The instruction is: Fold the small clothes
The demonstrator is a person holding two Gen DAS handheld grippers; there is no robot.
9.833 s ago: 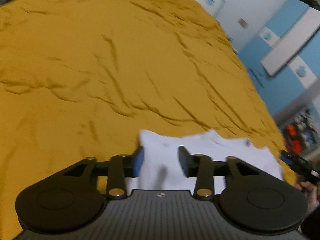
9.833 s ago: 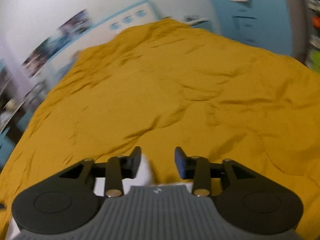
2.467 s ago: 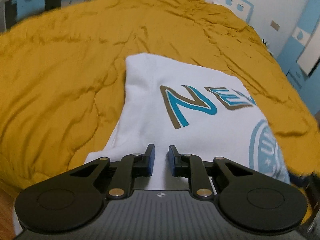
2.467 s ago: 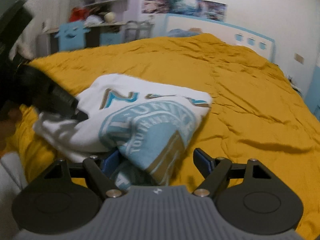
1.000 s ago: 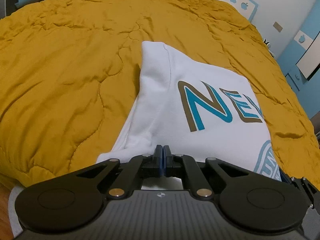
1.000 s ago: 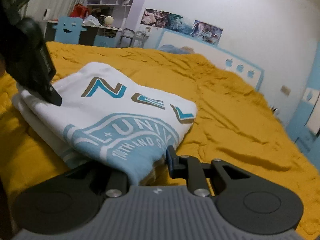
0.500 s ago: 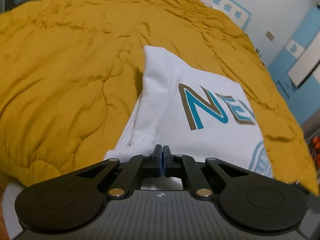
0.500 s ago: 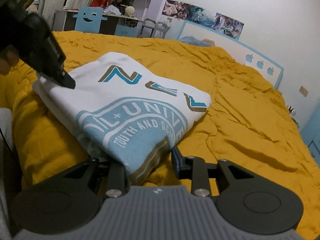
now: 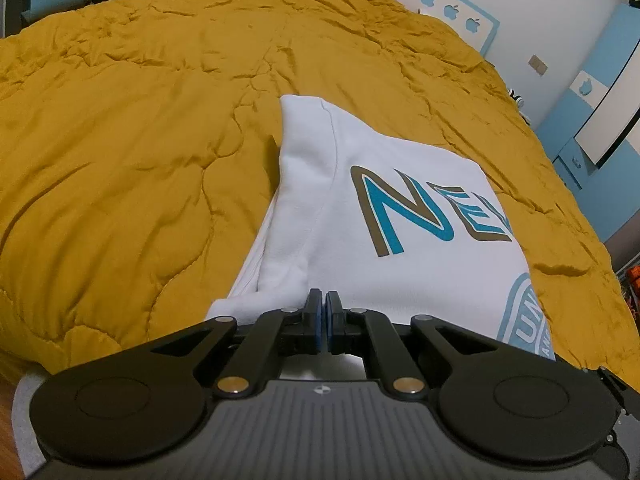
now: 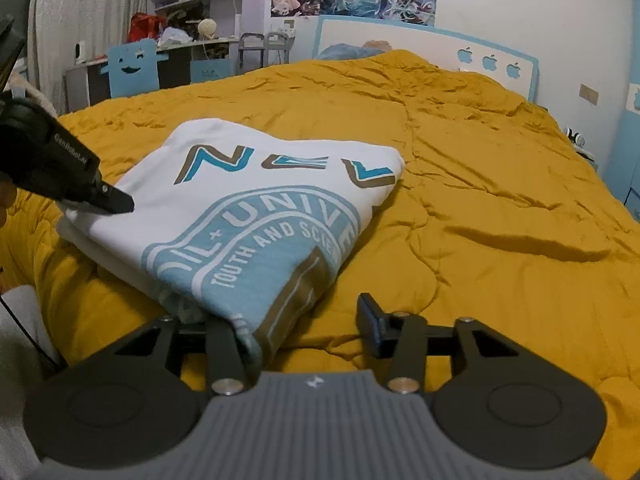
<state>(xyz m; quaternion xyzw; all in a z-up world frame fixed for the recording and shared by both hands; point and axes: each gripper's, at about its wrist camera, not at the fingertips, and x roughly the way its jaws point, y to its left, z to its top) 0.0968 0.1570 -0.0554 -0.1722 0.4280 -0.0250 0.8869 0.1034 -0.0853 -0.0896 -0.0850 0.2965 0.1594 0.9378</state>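
Observation:
A white T-shirt point(image 9: 400, 216) with blue and brown lettering lies folded on the yellow bedspread point(image 9: 120, 140). My left gripper point(image 9: 322, 316) has its jaws shut at the shirt's near edge; no cloth shows between the pads. In the right wrist view the shirt point(image 10: 248, 208) shows its round blue emblem. My right gripper point(image 10: 304, 332) is open; its left finger is hidden under the shirt's near corner and its right finger point(image 10: 370, 324) stands clear over the bedspread. The left gripper point(image 10: 116, 200) shows there as a black tip on the shirt's left edge.
The yellow bedspread point(image 10: 500, 220) covers a wide bed. A blue and white headboard point(image 10: 440, 52) stands at the far end. A desk, shelves and a blue chair point(image 10: 132, 66) stand at the back left. A blue wardrobe point(image 9: 600, 92) is at the right.
My right gripper has opened wider and its right finger has moved away from the shirt's corner. My left gripper stays shut at the shirt's edge. The shirt lies much as before.

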